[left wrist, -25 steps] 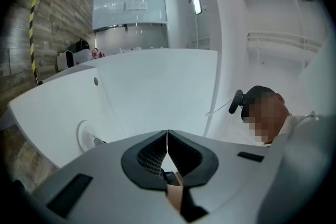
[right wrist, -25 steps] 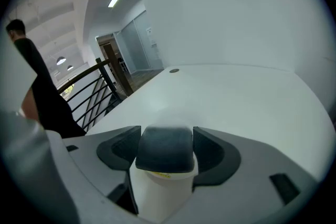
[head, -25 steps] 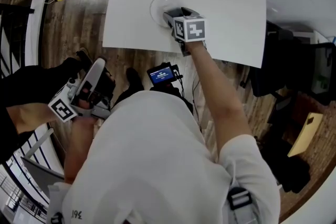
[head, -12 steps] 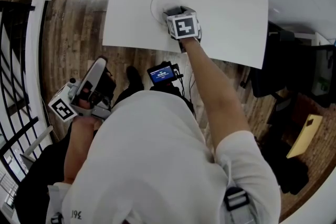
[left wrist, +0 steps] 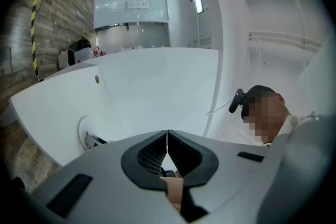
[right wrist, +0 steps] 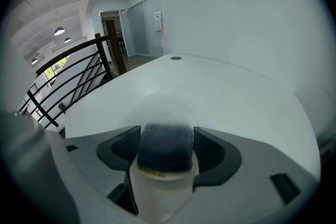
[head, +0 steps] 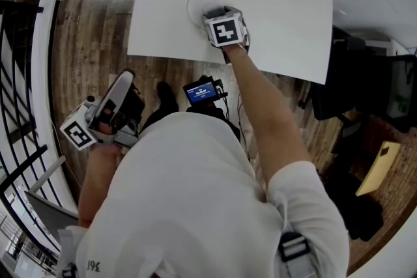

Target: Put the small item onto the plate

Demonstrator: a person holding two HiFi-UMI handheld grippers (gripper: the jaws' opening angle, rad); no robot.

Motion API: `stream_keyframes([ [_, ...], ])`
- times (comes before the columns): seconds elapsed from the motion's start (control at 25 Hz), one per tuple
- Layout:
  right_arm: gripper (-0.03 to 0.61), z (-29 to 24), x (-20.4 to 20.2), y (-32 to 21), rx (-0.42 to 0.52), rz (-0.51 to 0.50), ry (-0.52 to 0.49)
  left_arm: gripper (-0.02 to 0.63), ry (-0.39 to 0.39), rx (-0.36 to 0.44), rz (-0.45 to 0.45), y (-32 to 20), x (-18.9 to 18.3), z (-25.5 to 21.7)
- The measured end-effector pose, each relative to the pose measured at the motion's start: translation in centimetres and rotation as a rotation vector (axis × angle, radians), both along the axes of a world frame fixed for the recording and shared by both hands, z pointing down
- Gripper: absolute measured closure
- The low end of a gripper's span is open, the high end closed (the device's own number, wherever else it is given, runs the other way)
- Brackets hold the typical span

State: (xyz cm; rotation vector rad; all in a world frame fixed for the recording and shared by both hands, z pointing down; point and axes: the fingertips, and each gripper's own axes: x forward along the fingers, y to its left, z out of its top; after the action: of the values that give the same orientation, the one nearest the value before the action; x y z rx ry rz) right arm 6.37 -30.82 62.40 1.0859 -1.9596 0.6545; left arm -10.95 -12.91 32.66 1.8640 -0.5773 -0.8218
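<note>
Where the plate (head: 197, 2) sits, right claw (head: 212, 16) clasps item (right wrist: 164, 150).

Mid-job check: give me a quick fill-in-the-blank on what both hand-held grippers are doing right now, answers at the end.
1. The right hand-held gripper is shut on a small white container with a ____ cap.
2. Its jaws reach over the near edge of the round ____ on the white table.
3. The left hand-held gripper is ____, with nothing between its jaws.
Missing words: dark; plate; shut.
</note>
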Motion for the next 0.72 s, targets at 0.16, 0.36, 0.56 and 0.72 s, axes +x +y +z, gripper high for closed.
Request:
stream_keyframes([
  [0.16,0.262,-0.5,-0.3,-0.3,0.021,0.004,-0.036,0.607,0.002,0.000,0.004,0.0,0.0,0.0],
  [0.36,0.262,-0.9,-0.3,-0.3,0.034,0.009,-0.047,0.607,0.005,0.003,0.011,0.1,0.1,0.0],
  [0.56,0.262,-1.8,-0.1,-0.2,0.061,0.026,-0.072,0.607,0.011,0.005,0.024,0.0,0.3,0.0],
  [0.72,0.262,-2.9,0.9,-0.6,0.116,0.045,-0.059,0.607,0.016,0.010,0.041,0.0,0.5,-0.1],
])
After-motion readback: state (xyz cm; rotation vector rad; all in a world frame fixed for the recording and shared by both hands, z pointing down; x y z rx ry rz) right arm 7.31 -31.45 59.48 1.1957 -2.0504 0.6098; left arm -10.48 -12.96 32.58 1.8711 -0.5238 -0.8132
